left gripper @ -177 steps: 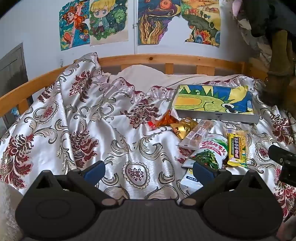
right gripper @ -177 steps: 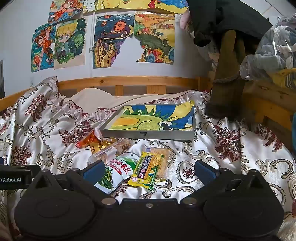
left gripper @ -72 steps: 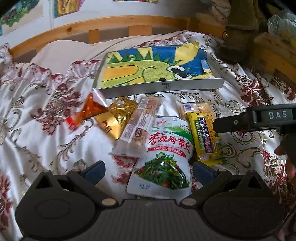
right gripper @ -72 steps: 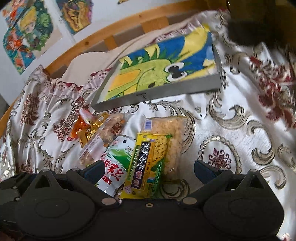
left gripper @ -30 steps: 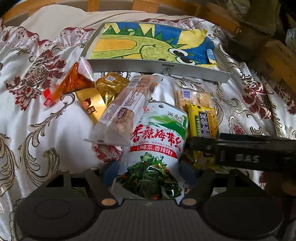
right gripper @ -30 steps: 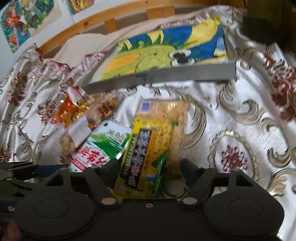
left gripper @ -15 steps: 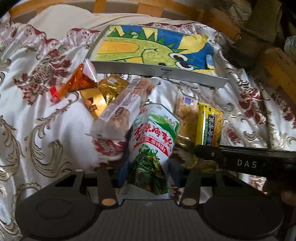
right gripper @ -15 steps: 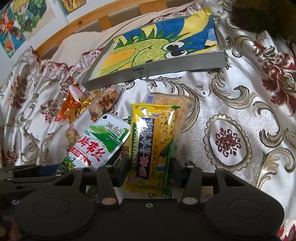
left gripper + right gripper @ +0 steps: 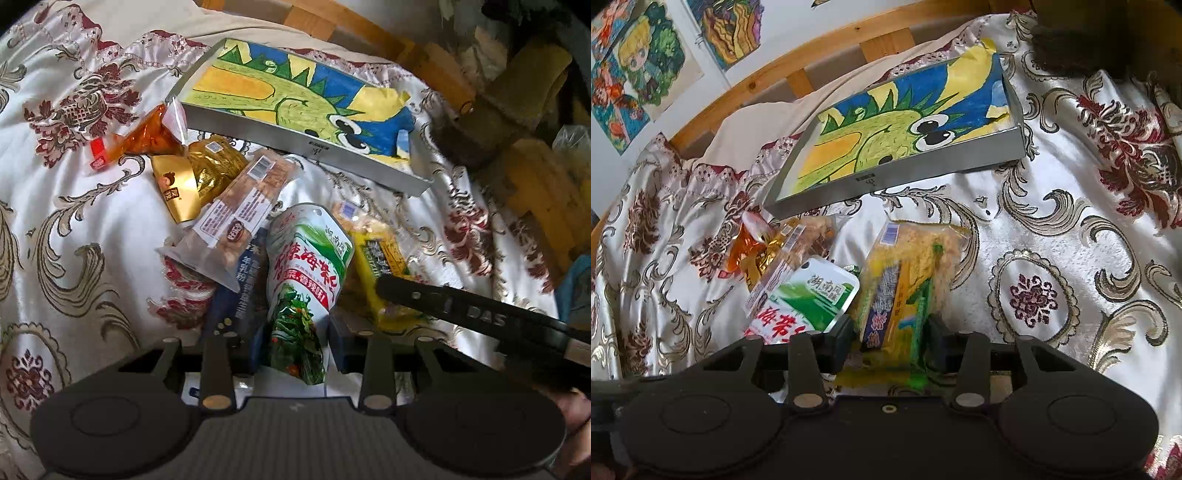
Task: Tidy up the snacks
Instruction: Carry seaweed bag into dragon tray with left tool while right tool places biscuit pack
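Left gripper (image 9: pixel 297 341): jaws just closing, clamped on green seaweed pouch (image 9: pixel 306 273). Right gripper (image 9: pixel 892 341): jaws just closing, clamped on yellow snack pack (image 9: pixel 899 295). Bedspread (image 9: pixel 1052 229) beneath.

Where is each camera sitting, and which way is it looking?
Left wrist: it sits on the left gripper, looking down along its fingers at the green-and-white seaweed pouch it grips; the right gripper's black body crosses at right.
Right wrist: it sits on the right gripper, looking down at the yellow snack packet it grips on the flowered satin bedspread.
Both show the grey tray with the dragon drawing and the seaweed pouch.
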A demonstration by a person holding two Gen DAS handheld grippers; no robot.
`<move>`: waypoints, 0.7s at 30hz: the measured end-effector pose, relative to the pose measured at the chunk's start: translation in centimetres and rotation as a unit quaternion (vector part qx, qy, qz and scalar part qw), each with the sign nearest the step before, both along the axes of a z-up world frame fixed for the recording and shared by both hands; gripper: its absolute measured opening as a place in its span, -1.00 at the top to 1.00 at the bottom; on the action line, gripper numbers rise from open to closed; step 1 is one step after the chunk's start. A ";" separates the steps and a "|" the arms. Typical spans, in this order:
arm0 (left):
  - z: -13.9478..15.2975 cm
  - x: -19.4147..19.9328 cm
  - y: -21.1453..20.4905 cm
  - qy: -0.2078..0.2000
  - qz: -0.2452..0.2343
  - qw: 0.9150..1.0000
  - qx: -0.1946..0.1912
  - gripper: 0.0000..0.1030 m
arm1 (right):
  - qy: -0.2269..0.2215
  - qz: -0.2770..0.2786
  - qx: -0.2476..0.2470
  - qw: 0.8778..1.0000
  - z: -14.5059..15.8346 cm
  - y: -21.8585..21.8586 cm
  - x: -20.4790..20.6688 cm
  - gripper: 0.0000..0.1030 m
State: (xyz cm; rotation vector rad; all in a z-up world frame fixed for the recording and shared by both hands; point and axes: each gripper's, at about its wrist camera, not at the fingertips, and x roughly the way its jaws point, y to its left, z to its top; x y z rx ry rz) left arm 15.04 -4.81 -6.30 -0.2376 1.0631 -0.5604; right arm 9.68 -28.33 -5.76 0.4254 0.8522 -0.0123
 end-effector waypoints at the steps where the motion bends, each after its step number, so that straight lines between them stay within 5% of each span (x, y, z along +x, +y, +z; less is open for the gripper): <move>1: 0.1 -0.1 0.1 -0.005 0.002 1.000 -0.005 0.24 | 0.002 -0.003 0.001 1.000 -0.2 -0.1 0.2 0.24; 6: 0.8 -0.1 0.5 -0.024 0.014 0.999 -0.017 0.24 | 0.023 -0.008 0.006 1.000 -1.2 -0.4 1.0 0.49; 9: 0.9 0.0 0.5 -0.029 0.018 0.999 -0.017 0.24 | 0.024 0.006 -0.022 0.999 -1.4 0.3 1.1 0.43; 13: 1.0 -0.1 0.7 -0.036 0.024 0.999 -0.017 0.24 | 0.004 0.016 -0.037 0.999 -1.4 1.3 1.2 -0.26; 18: 1.4 0.1 1.1 -0.046 0.040 0.998 -0.022 0.24 | -0.002 0.043 -0.111 0.993 -2.3 3.5 2.0 -0.22; 21: 1.5 0.2 1.3 -0.051 0.045 0.997 -0.027 0.24 | -0.011 0.060 -0.176 0.983 -2.5 5.0 1.7 -0.01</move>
